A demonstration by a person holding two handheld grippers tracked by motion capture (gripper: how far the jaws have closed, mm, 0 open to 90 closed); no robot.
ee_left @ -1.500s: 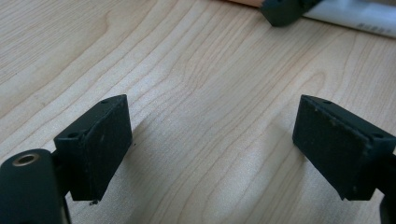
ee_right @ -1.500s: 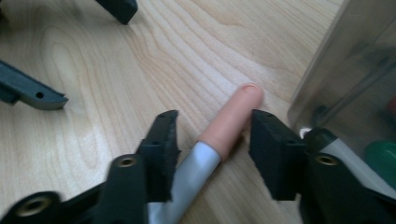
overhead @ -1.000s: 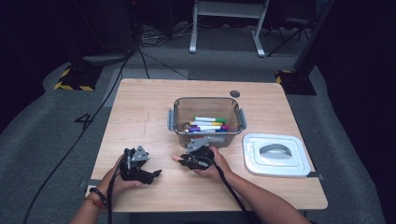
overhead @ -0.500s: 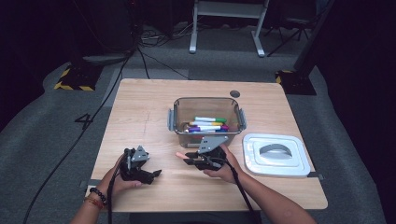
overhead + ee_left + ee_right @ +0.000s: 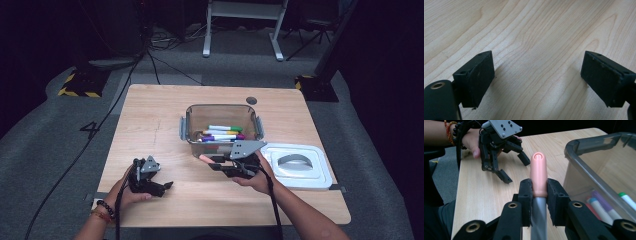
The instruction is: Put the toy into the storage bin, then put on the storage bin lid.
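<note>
The marker [image 5: 538,175] was a smooth round stick with a grey barrel and a salmon-pink, dome-ended cap, and it sat clamped between the two flat black pads of the right gripper [image 5: 539,192], which were closed hard against it just below the cap. In the high view the marker's pink end [image 5: 206,159] pointed left, held level above the table just in front of the near wall of the container [image 5: 189,122]. The person's right hand [image 5: 260,176] cupped that gripper from below, the forearm running in from the near right, the grey three-cornered plate on top.

The container was a clear, smoke-tinted plastic box with rounded corners; several coloured markers [image 5: 224,133] lay across its floor. Its white lid [image 5: 296,165], rectangular with a moulded handle, lay flat to the right, just beside the right hand.

The left gripper [image 5: 166,186] rested low on the pale wood-grain table [image 5: 150,120] at the near left, its matte black jaws spread wide with nothing between them.
</note>
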